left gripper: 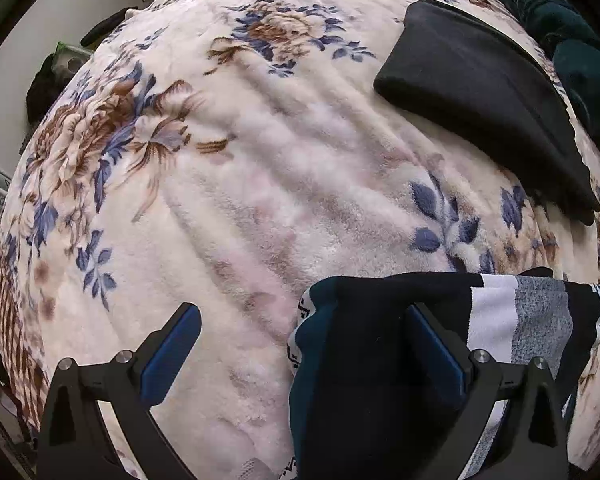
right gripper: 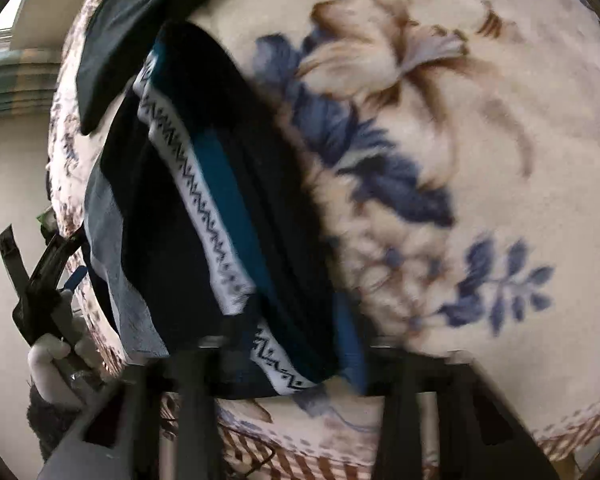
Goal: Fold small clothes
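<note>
The right wrist view is smeared by motion blur, so the fingers of the right gripper [right gripper: 284, 364] show only as dark streaks along the bottom edge. A fold of the small garment [right gripper: 220, 216] sits right where those fingers meet, and the jaws look drawn together on it, though the pad contact itself is too blurred to see. The garment is dark navy with a teal stripe and a white band carrying a black zigzag pattern; if there is lettering in that band, it cannot be read.

In the left wrist view the left gripper [left gripper: 300, 344] points steeply down at the bed, its blue-padded fingers [left gripper: 172, 352] standing wide apart. The garment [left gripper: 384, 352] drapes over the right-hand finger and hides its tip; white and grey bands show on the cloth there, and its lower part is cut off by the frame. Nothing is pinched between the pads.

The garment lies near the front edge of the floral blanket [left gripper: 260, 168] covering the bed. A folded black cloth [left gripper: 484, 92] rests toward the far right corner, and a dark green heap [left gripper: 580, 60] beyond it is cut off by the lens rim.

At the left edge of the right view, a gloved hand [right gripper: 56, 368] grips the handle of the left gripper.
</note>
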Action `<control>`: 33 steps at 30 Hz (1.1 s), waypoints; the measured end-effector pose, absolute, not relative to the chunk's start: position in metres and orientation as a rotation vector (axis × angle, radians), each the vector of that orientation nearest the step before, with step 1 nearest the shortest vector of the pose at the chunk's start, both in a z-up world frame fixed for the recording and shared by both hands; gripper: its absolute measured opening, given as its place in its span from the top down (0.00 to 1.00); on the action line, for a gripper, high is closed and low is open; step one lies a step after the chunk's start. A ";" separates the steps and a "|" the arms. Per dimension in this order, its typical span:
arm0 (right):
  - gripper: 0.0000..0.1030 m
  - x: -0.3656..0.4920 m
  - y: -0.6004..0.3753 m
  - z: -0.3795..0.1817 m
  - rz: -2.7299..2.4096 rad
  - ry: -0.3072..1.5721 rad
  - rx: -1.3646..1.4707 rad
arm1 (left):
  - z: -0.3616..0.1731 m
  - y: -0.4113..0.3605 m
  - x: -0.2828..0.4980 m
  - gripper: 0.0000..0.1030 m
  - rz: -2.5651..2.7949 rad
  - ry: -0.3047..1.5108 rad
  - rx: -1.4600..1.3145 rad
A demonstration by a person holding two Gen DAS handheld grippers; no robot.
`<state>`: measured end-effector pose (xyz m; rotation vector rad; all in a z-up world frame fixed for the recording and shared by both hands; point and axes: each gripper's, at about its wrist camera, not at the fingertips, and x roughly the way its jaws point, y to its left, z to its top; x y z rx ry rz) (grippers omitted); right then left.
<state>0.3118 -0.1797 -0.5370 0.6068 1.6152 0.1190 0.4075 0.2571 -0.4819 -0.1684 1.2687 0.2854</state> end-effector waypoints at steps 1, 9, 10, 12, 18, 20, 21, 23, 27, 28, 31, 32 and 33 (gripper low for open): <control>0.90 0.310 -0.178 -0.529 0.098 1.583 0.572 | -0.482 0.257 0.408 0.00 0.283 1.268 -0.161; 0.92 0.311 -0.189 -0.537 -0.018 1.625 0.535 | -0.480 0.260 0.410 0.00 0.276 1.286 -0.173; 0.91 0.315 -0.188 -0.539 -0.013 1.656 0.539 | -0.477 0.261 0.410 0.00 0.272 1.287 -0.174; 0.84 0.322 -0.194 -0.529 -0.016 1.644 0.555 | -0.468 0.264 0.408 0.00 0.268 1.272 -0.175; 0.41 0.378 -0.195 -0.486 0.075 1.414 0.587 | -0.458 0.272 0.410 0.00 0.241 1.242 -0.181; 0.41 0.406 -0.187 -0.494 0.117 1.408 0.590 | -0.468 0.273 0.413 0.00 0.224 1.265 -0.173; 0.41 0.421 -0.181 -0.502 0.140 1.417 0.582 | -0.472 0.272 0.415 0.00 0.212 1.274 -0.167; 0.41 0.442 -0.172 -0.517 0.129 1.476 0.522 | -0.476 0.269 0.416 0.00 0.186 1.262 -0.148; 0.91 0.453 -0.152 -0.521 0.135 1.459 0.433 | -0.484 0.266 0.422 0.00 0.174 1.268 -0.118; 0.91 0.453 -0.152 -0.519 0.129 1.442 0.412 | -0.488 0.267 0.425 0.00 0.175 1.280 -0.119; 0.92 0.466 -0.145 -0.511 0.097 1.377 0.359 | -0.496 0.269 0.434 0.00 0.198 1.315 -0.116; 0.92 0.475 -0.147 -0.510 0.091 1.377 0.361 | -0.498 0.270 0.437 0.00 0.202 1.321 -0.116; 0.92 0.480 -0.147 -0.515 0.082 1.388 0.368 | -0.499 0.271 0.439 0.00 0.204 1.324 -0.113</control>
